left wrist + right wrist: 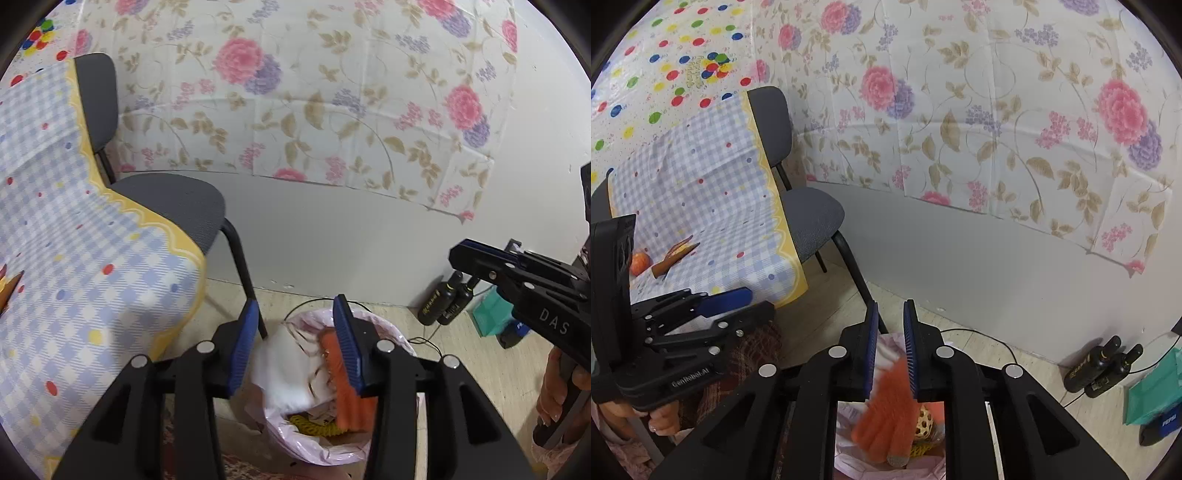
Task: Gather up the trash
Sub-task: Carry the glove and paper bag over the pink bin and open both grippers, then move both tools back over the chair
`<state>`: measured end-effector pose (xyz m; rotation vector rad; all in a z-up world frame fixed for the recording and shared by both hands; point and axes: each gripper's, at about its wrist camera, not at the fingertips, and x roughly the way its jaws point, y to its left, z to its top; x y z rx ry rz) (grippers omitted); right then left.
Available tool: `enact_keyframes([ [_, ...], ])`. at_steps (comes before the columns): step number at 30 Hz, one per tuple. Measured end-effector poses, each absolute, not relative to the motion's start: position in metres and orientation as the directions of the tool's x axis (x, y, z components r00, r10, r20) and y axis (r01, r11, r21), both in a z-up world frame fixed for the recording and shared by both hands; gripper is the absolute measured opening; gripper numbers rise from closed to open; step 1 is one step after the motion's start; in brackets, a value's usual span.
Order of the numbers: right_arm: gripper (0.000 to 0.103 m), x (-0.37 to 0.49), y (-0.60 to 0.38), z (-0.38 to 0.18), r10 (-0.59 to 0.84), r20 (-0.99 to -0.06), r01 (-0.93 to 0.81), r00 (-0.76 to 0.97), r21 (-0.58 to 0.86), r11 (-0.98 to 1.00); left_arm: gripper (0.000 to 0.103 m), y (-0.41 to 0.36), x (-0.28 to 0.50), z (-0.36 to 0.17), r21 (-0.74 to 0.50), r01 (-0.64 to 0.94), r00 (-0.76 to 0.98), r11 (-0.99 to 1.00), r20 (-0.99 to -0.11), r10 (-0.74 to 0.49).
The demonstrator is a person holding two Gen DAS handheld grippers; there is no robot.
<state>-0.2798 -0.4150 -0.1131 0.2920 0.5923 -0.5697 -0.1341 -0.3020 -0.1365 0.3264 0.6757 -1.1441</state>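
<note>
Left gripper (295,347): your jaws stand apart, holding nothing, above the bin.
Right gripper (891,350): your jaws are narrowly apart; the orange glove (886,417) shows blurred just below them, and whether they touch it cannot be told.
Bin (384,328): pink-lined, at 6 o'clock; white tissue (284,373) and glove inside.
Chair (173,206): at 10 o'clock.
Bottles (1100,369): at 4 o'clock by the wall.

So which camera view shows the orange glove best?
The right wrist view. There the orange glove hangs below the right gripper, with its fingers and grey fingertip clear. The left wrist view shows only a strip of the orange glove in the trash bin, partly behind a finger of the left gripper.
</note>
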Motion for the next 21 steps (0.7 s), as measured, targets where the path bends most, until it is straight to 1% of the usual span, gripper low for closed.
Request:
enact_keyframes([
  [1, 0.017, -0.28, -0.414, -0.112, -0.417, -0.596, 0.58, 0.686, 0.101, 0.809, 0.048, -0.298, -0.13, -0.134, -0.093, 0.906, 0.263, 0.412, -0.639, -0.723],
  [3, 0.017, -0.278, -0.412, -0.111, -0.415, -0.592, 0.576, 0.691, 0.103, 0.811, 0.053, -0.289, -0.123, -0.131, -0.076, 0.892, 0.298, 0.445, -0.641, -0.707],
  [6, 0.018, -0.271, -0.406, -0.108, -0.406, -0.585, 0.563, 0.702, 0.107, 0.82, 0.053, -0.27, -0.11, -0.126, -0.065, 0.872, 0.338, 0.484, -0.635, -0.695],
  [9, 0.021, -0.26, -0.4, -0.104, -0.383, -0.579, 0.542, 0.72, 0.124, 0.831, 0.053, -0.253, -0.098, -0.119, -0.054, 0.851, 0.382, 0.523, -0.619, -0.686],
  [12, 0.021, -0.244, -0.391, -0.099, -0.355, -0.561, 0.506, 0.748, 0.135, 0.852, 0.053, -0.238, -0.088, -0.113, -0.049, 0.831, 0.418, 0.555, -0.602, -0.68],
  [18, 0.021, -0.194, -0.364, -0.088, -0.282, -0.549, 0.402, 0.787, 0.11, 0.909, 0.054, -0.2, -0.057, -0.104, -0.051, 0.767, 0.498, 0.639, -0.581, -0.644],
  [20, 0.027, -0.179, -0.356, -0.085, -0.265, -0.547, 0.375, 0.794, 0.098, 0.922, 0.055, -0.187, -0.046, -0.102, -0.06, 0.742, 0.523, 0.667, -0.571, -0.633],
  [21, 0.028, -0.17, -0.352, -0.083, -0.252, -0.547, 0.358, 0.798, 0.093, 0.929, 0.057, -0.182, -0.042, -0.101, -0.06, 0.732, 0.534, 0.678, -0.568, -0.627],
])
